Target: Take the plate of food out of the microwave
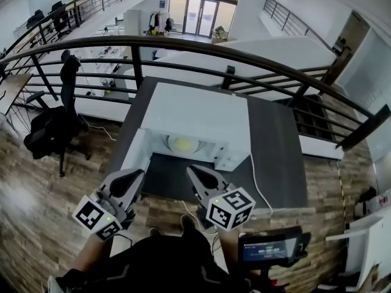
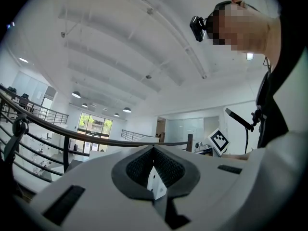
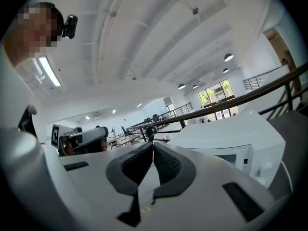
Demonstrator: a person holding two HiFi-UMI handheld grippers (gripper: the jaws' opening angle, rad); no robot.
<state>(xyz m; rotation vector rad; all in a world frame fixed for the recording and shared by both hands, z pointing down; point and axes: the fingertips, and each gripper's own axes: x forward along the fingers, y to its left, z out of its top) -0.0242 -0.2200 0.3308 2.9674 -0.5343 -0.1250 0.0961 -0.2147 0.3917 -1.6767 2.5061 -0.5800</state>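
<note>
**A:** Where is the food right now?

**B:** The round plate of pale yellow food (image 1: 183,144) sits inside the white box-shaped microwave (image 1: 201,112), at twelve o'clock from both claws. The microwave stands on the dark grey table (image 1: 278,157). Its white door (image 1: 137,154) appears swung open toward nine o'clock, which leaves the cavity free for a reach.

**A:** And the claws?

**B:** The left gripper (image 1: 137,175) has its jaws together with nothing between them. The right gripper (image 1: 192,171) is the same, pads meeting and empty. They hang short of the table's near edge, at about seven and five o'clock of the opening, well apart from the plate.

**A:** Why flank it like that?

**B:** I judge it sets up a two-sided hold, since a wide, flat plate carries steadier by opposite rims. The jaws must open first, and no lifting has begun.
</note>
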